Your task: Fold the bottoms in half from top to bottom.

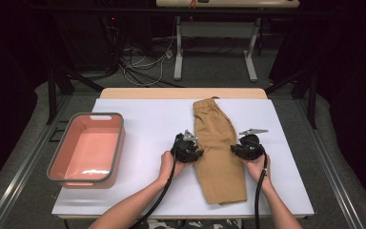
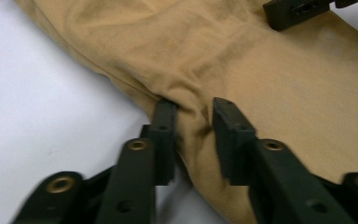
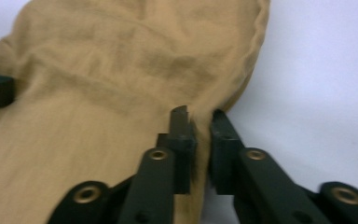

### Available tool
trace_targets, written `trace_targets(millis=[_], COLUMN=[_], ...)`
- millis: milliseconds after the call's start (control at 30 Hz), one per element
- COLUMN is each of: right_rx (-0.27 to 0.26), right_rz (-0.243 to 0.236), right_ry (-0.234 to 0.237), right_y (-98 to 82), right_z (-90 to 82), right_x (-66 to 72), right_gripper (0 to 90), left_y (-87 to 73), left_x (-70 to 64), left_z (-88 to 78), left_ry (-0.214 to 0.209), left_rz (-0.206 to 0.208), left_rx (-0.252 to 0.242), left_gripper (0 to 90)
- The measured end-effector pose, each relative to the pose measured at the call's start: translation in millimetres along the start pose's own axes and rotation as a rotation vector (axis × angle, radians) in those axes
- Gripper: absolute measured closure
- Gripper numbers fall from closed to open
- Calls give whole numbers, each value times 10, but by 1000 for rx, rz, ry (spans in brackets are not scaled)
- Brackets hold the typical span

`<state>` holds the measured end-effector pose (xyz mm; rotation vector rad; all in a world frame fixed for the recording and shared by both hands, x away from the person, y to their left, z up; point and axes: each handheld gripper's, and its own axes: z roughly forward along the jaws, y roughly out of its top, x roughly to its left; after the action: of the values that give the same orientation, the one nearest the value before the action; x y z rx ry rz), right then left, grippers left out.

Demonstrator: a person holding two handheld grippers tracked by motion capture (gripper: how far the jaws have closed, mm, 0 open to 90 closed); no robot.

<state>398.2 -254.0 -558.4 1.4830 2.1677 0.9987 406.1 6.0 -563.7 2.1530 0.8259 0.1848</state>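
A pair of tan shorts (image 1: 219, 148) lies folded lengthwise on the white table cover (image 1: 147, 124), waistband at the far end. My left gripper (image 1: 198, 153) sits at the garment's left edge, about halfway along. In the left gripper view its jaws (image 2: 195, 109) pinch a bunched ridge of the tan cloth (image 2: 242, 60). My right gripper (image 1: 233, 149) is at the opposite edge. In the right gripper view it (image 3: 199, 116) is shut on a thin fold of the cloth (image 3: 121, 70). Each gripper view shows the other gripper's jaw tips across the fabric.
A pink tray with a grey rim (image 1: 120, 138) stands at the table's left side. The wooden table edge (image 1: 181, 93) shows beyond the white cover. Cables and a table frame are on the floor behind.
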Motion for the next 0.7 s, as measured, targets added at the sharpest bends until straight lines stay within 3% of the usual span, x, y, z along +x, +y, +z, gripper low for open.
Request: trace_targets(millis=[200, 533, 700], right_rx=[5, 4, 10], right_rz=[19, 11, 23], right_ry=[5, 13, 22], right_y=[10, 14, 11], right_z=[1, 13, 17], right_x=[23, 101, 145], right_gripper=[865, 860, 857], left_y=[2, -42, -86], left_x=[19, 28, 42], left_z=[-16, -81, -125], left_ry=[-8, 16, 18], left_rz=[-4, 16, 7], left_rx=[-19, -21, -29], left_gripper=[854, 863, 863])
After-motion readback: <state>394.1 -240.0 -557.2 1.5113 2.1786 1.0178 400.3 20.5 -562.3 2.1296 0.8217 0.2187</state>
